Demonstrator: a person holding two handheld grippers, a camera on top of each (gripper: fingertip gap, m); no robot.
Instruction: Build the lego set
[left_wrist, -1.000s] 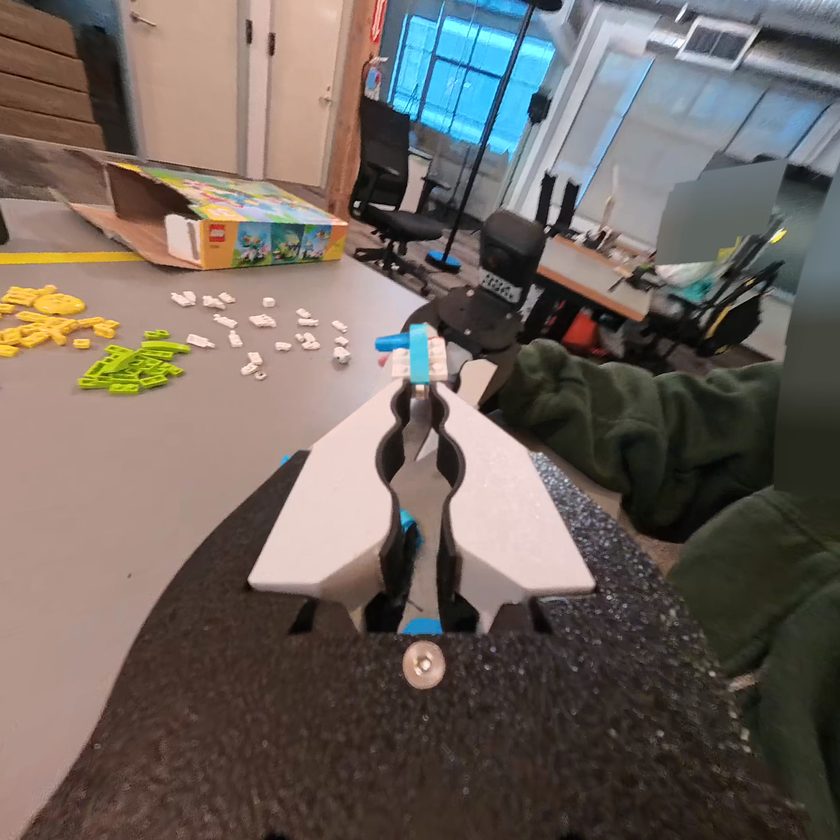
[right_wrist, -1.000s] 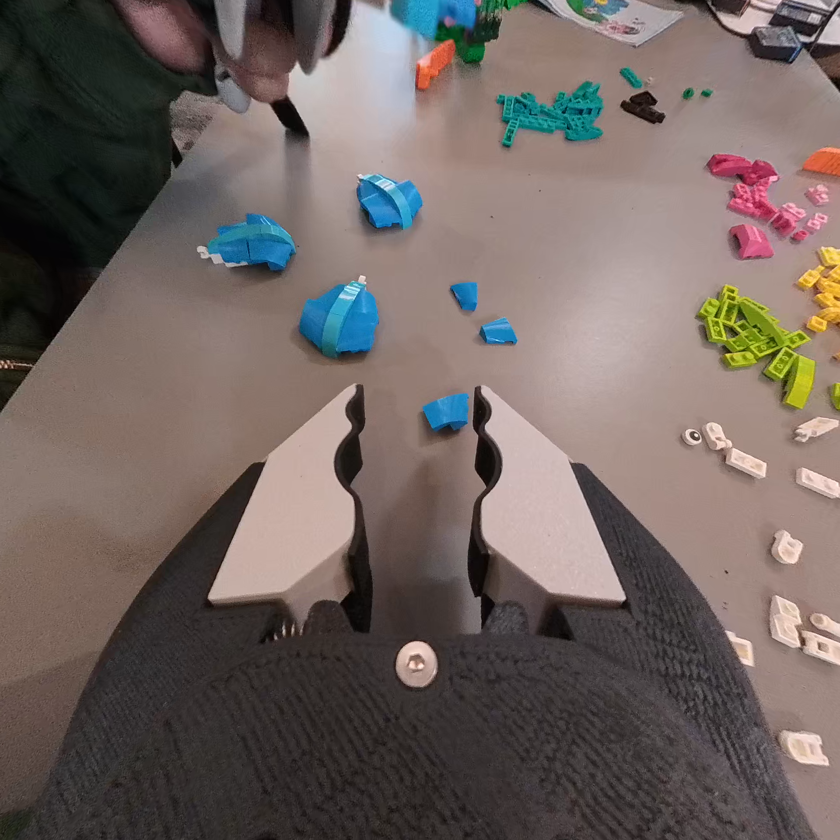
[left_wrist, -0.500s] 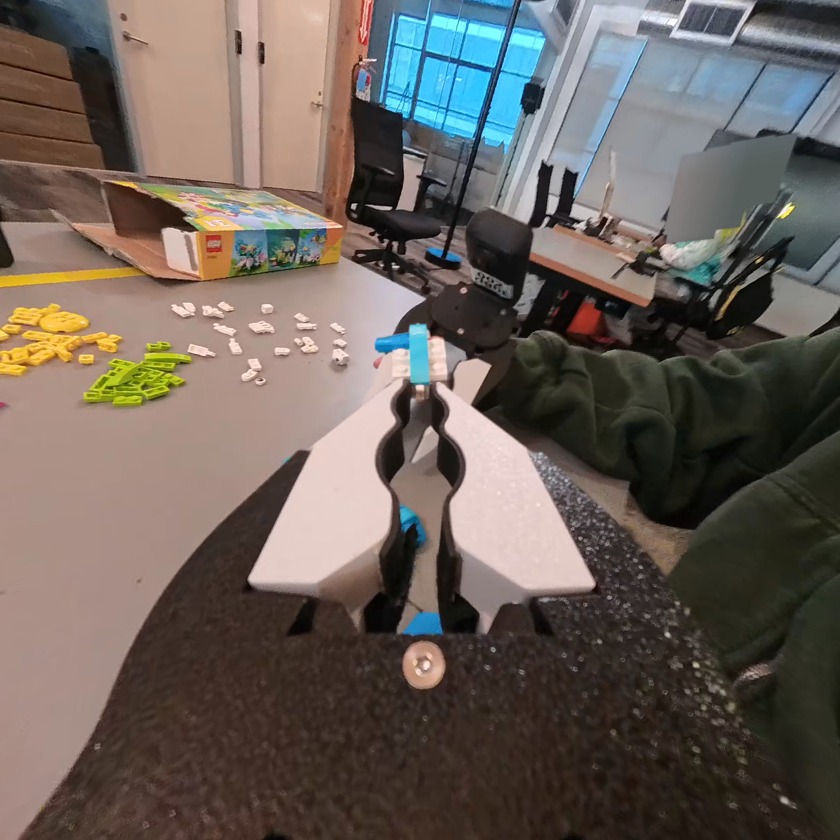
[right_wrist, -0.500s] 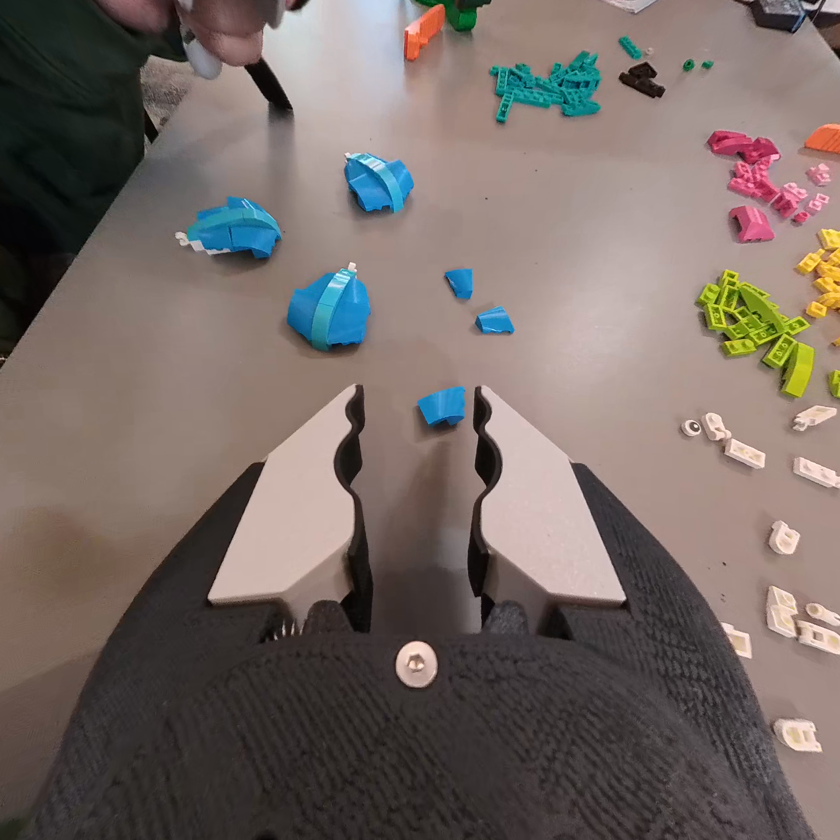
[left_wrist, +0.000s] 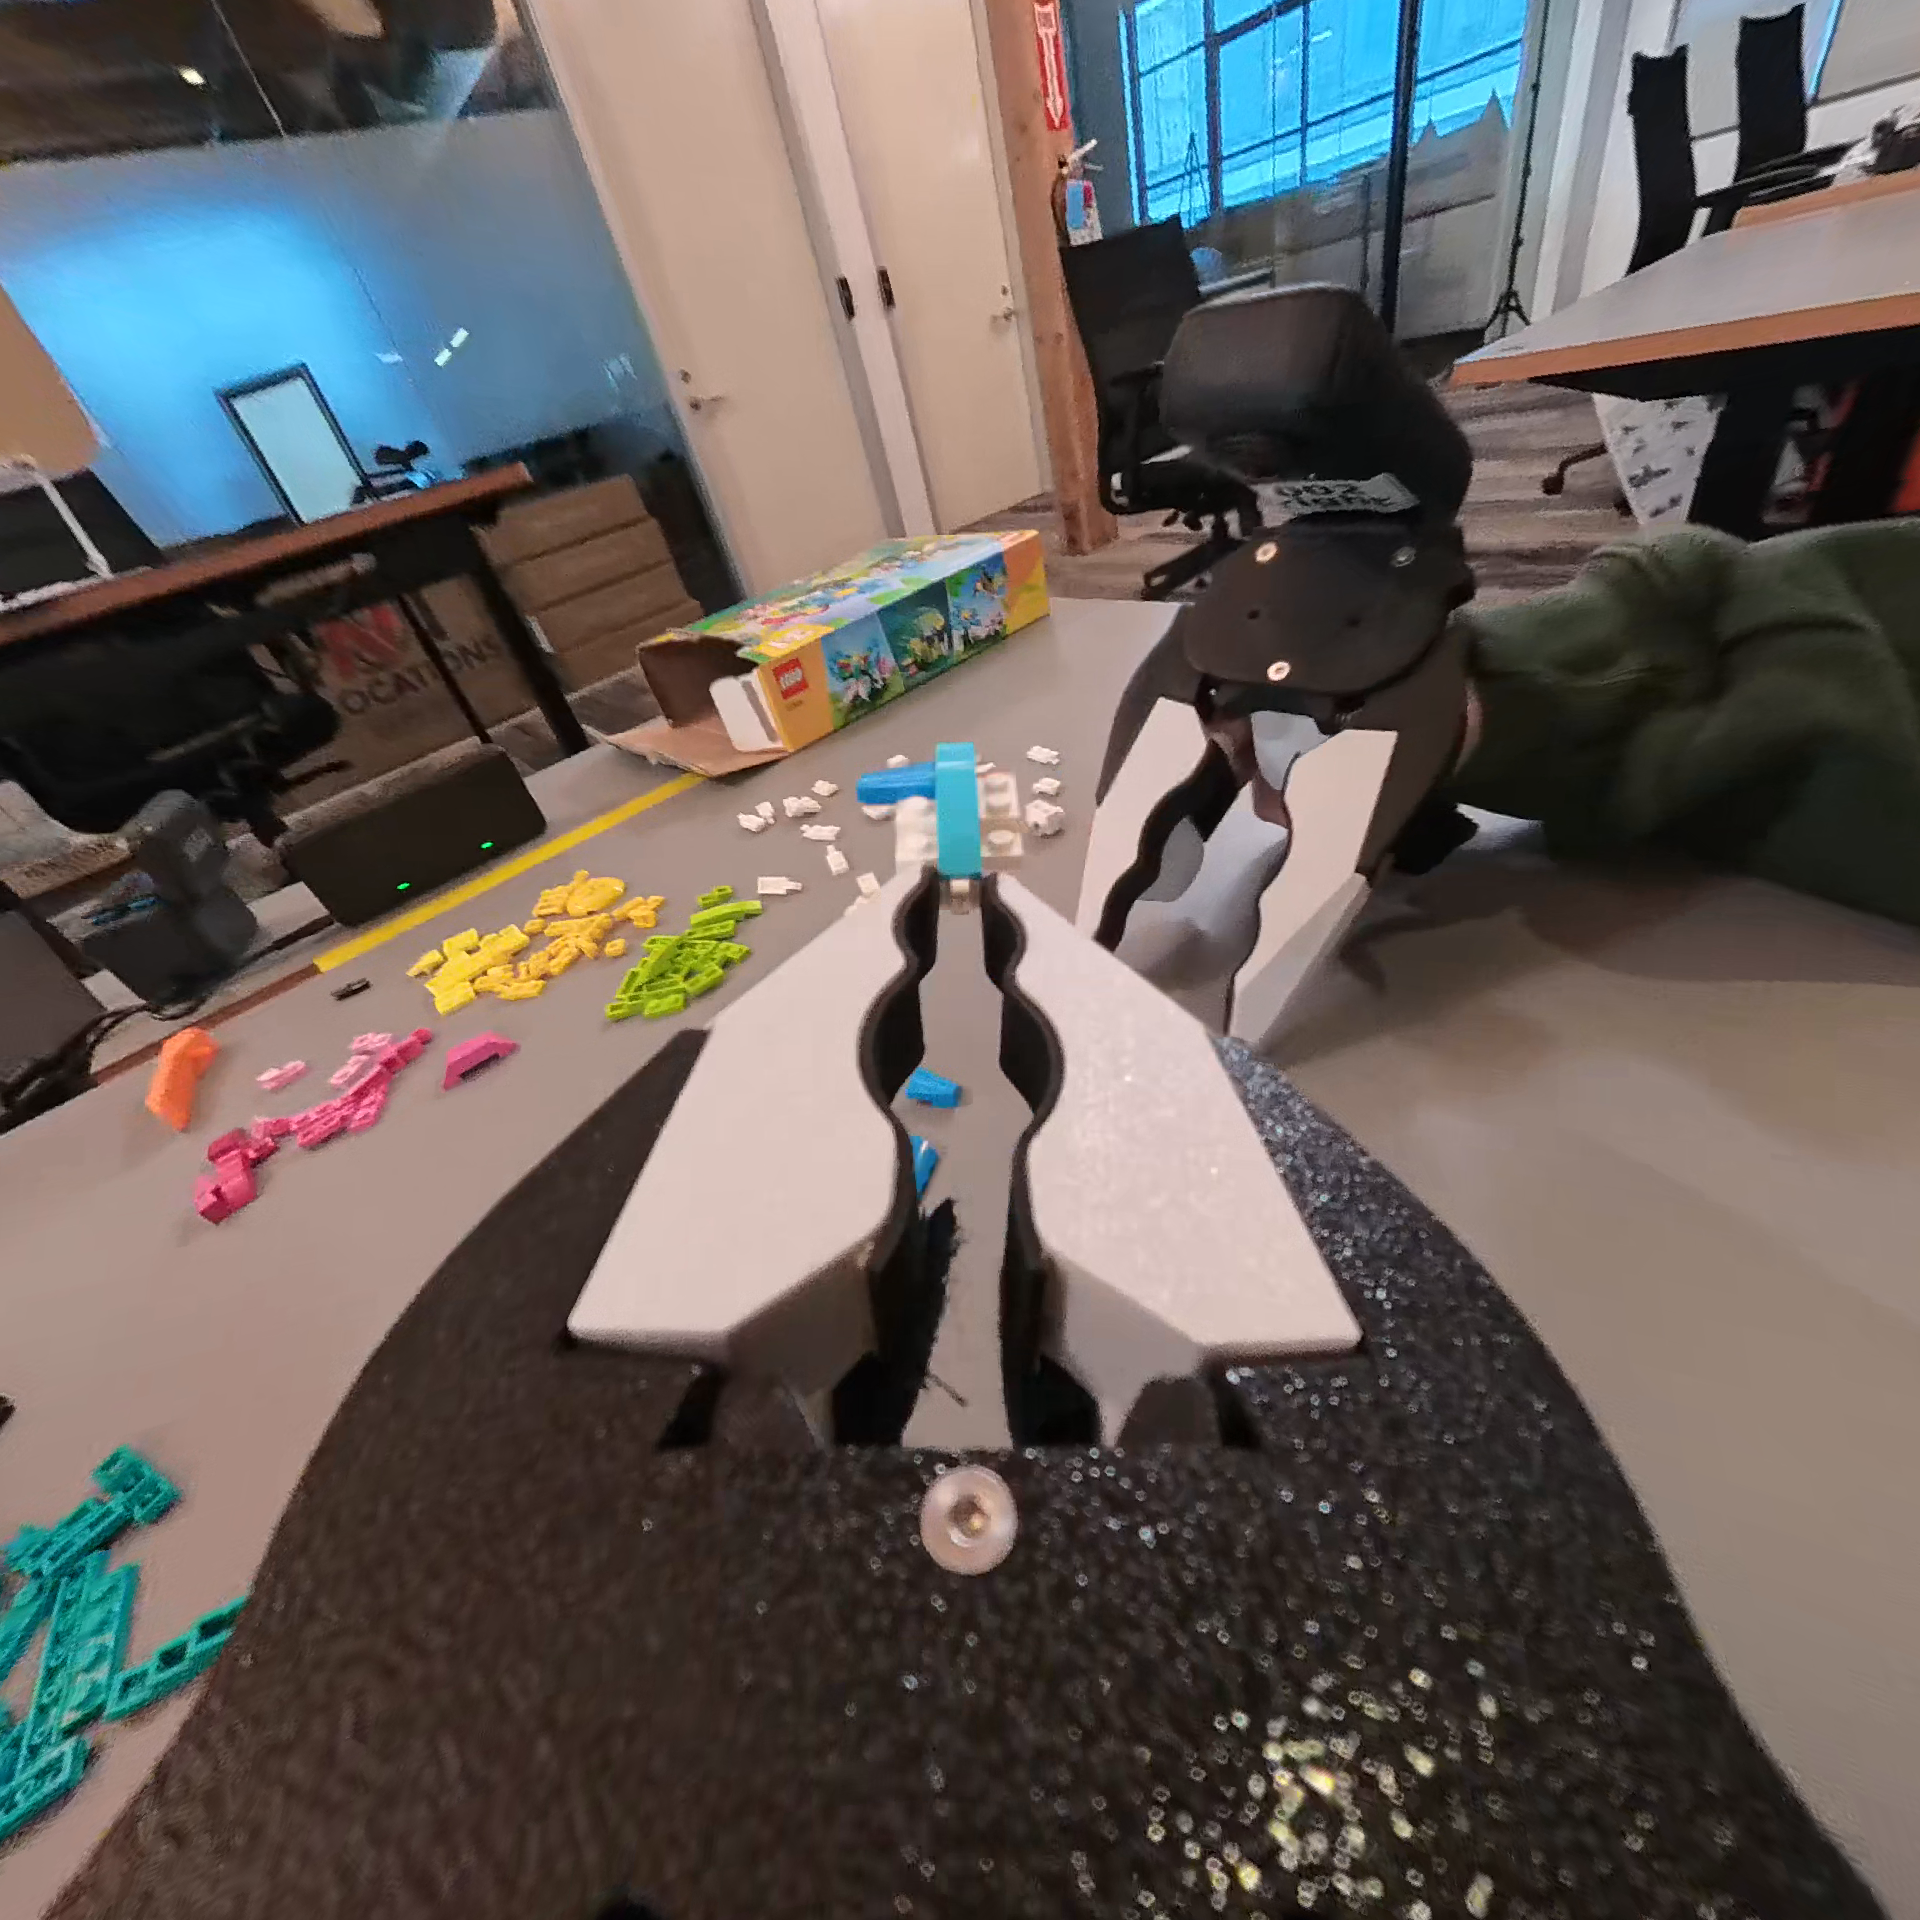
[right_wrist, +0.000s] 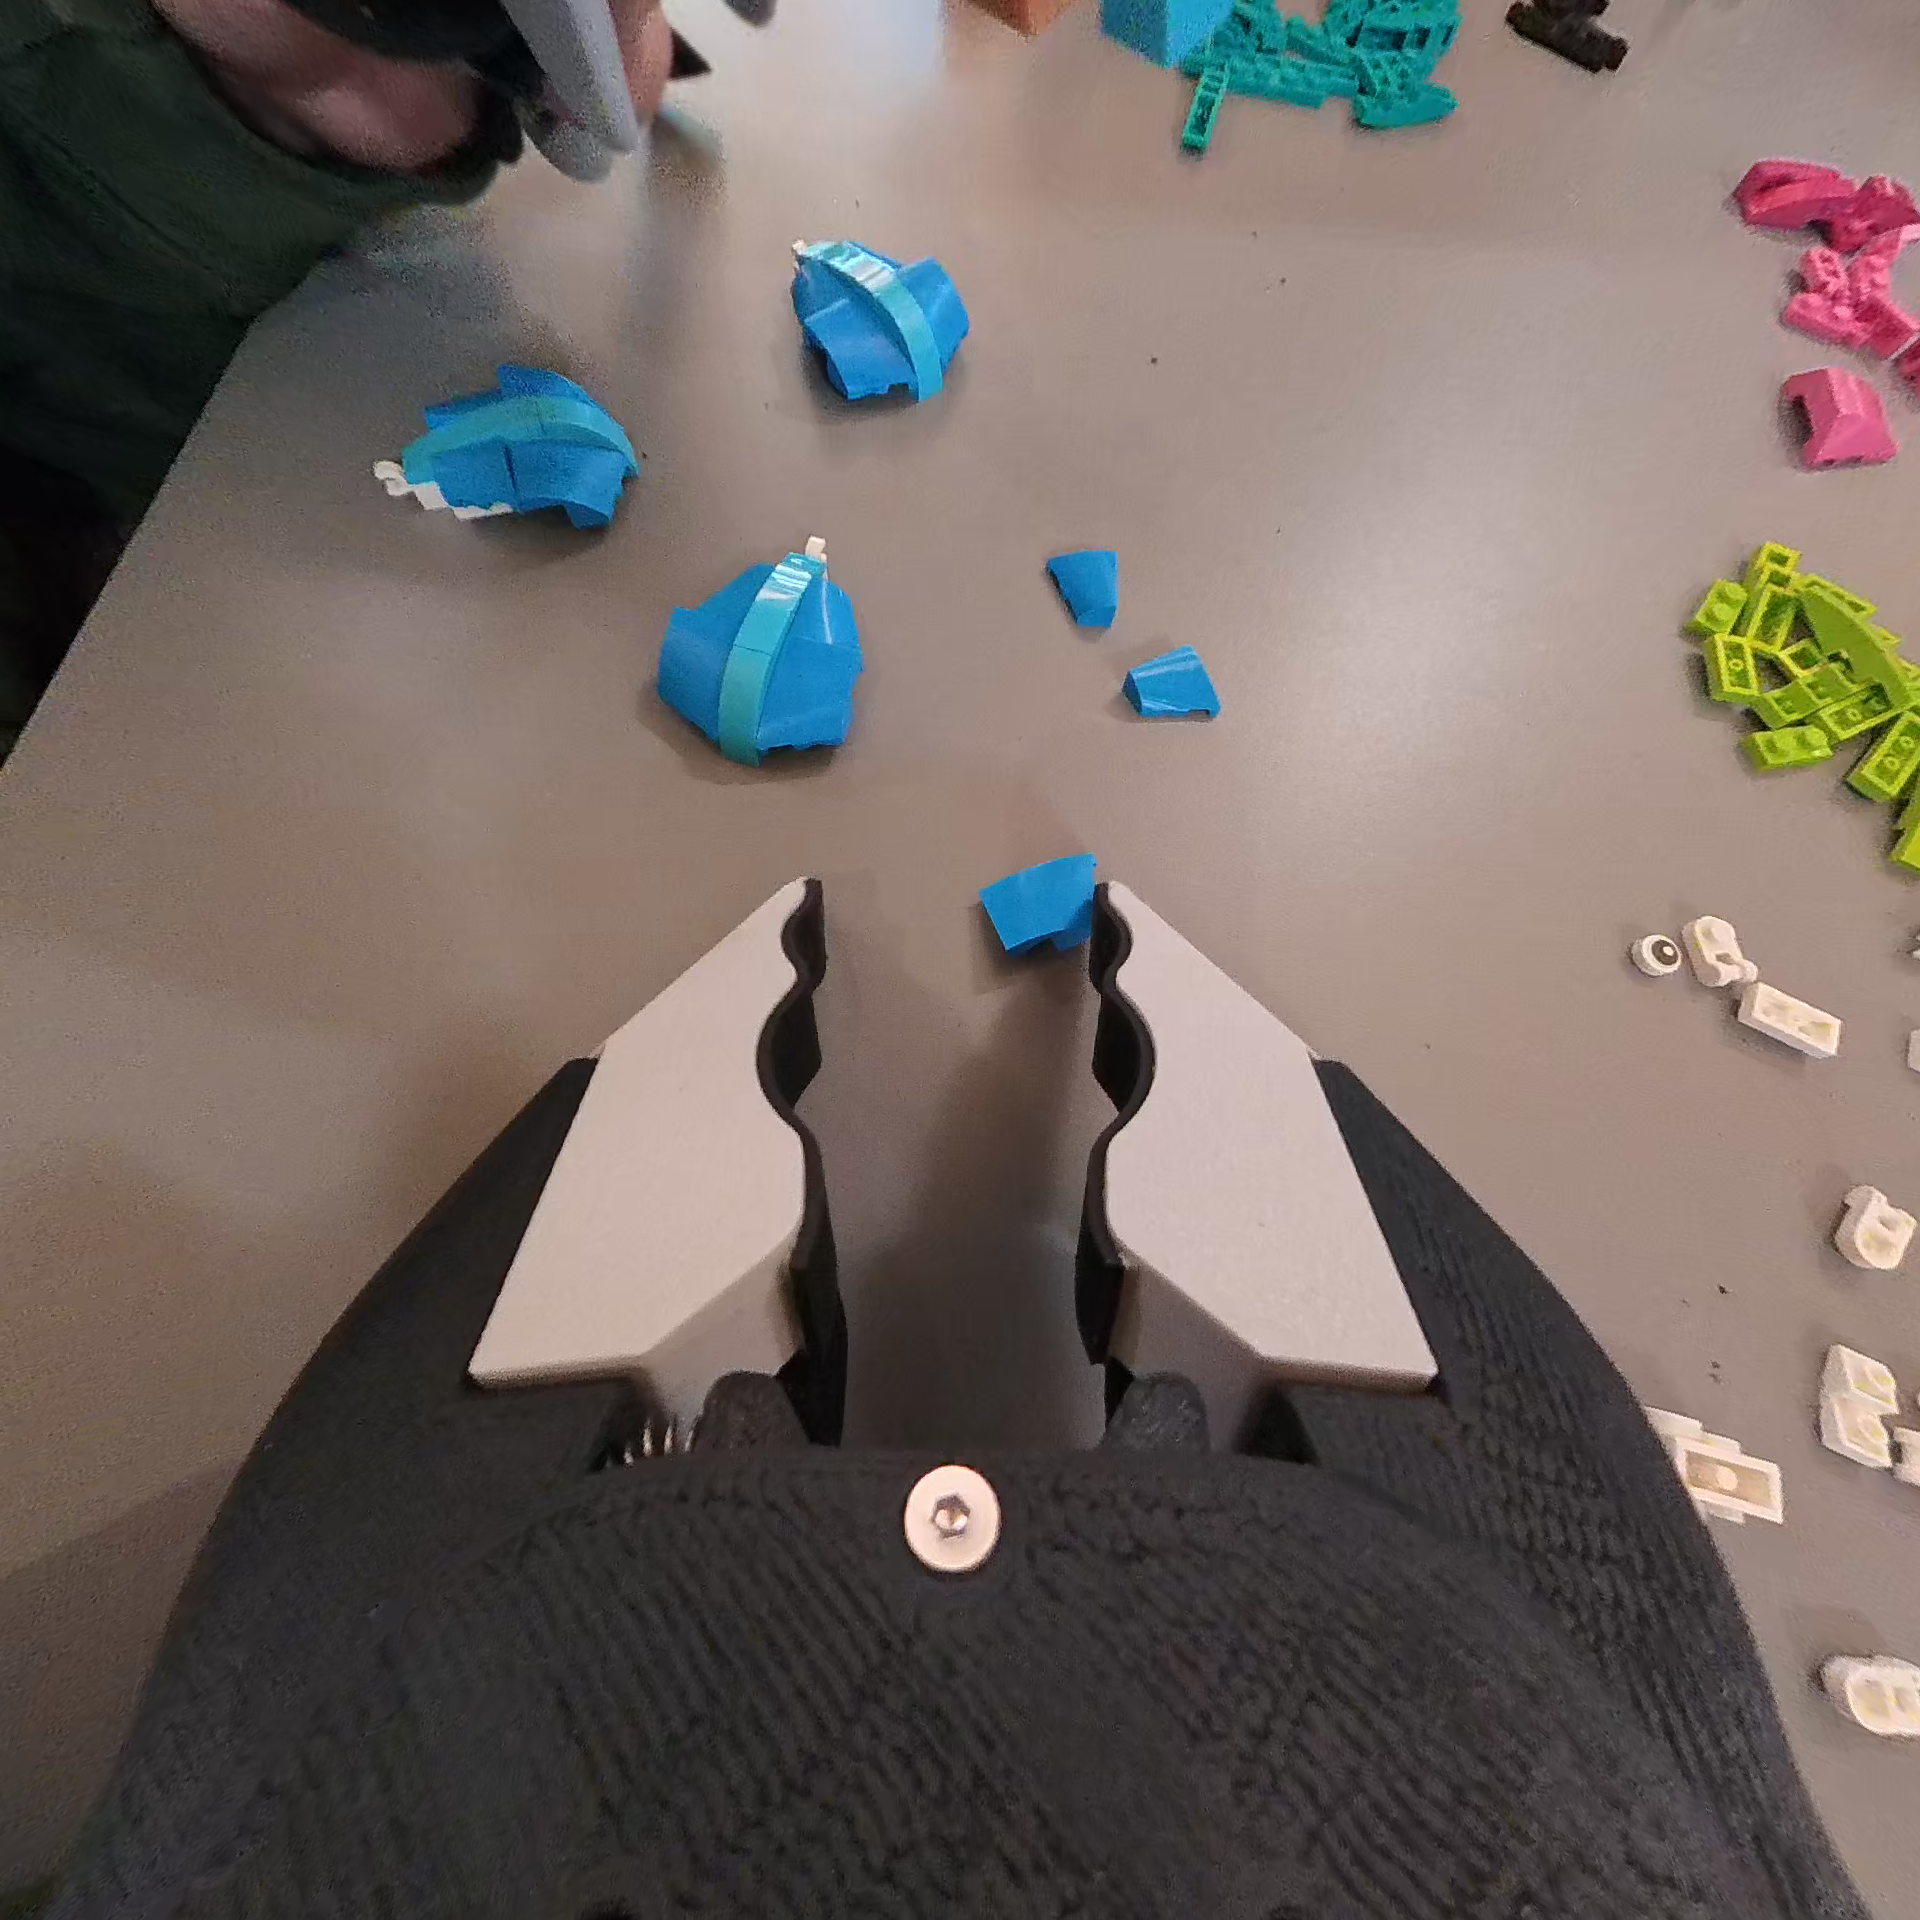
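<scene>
My left gripper (left_wrist: 956, 896) is shut on a small white and light-blue lego assembly (left_wrist: 954, 816) and holds it above the grey table (left_wrist: 1558, 1143). My right gripper (right_wrist: 956, 902) is open and low over the table; it also shows in the left wrist view (left_wrist: 1169, 982), tips down. A loose blue curved piece (right_wrist: 1039, 902) lies just ahead of its right fingertip. Three blue built sections (right_wrist: 764, 665) (right_wrist: 878, 317) (right_wrist: 520, 452) lie farther ahead. Two small blue pieces (right_wrist: 1086, 587) (right_wrist: 1174, 686) lie beside them.
Sorted piles lie on the table: lime (right_wrist: 1818, 675), pink (right_wrist: 1849, 281), white pieces (right_wrist: 1766, 997), teal (right_wrist: 1320, 62), yellow (left_wrist: 530, 945), an orange piece (left_wrist: 182, 1070). The opened lego box (left_wrist: 862, 644) lies at the far edge. A green sleeve (left_wrist: 1714, 707) reaches in from the right. My right fingertips sit around 12 cm from my left ones.
My left gripper has swung left with the assembly still in it, so the coloured piles now show. My right gripper has come lower and closer to the blue pieces, still open.
</scene>
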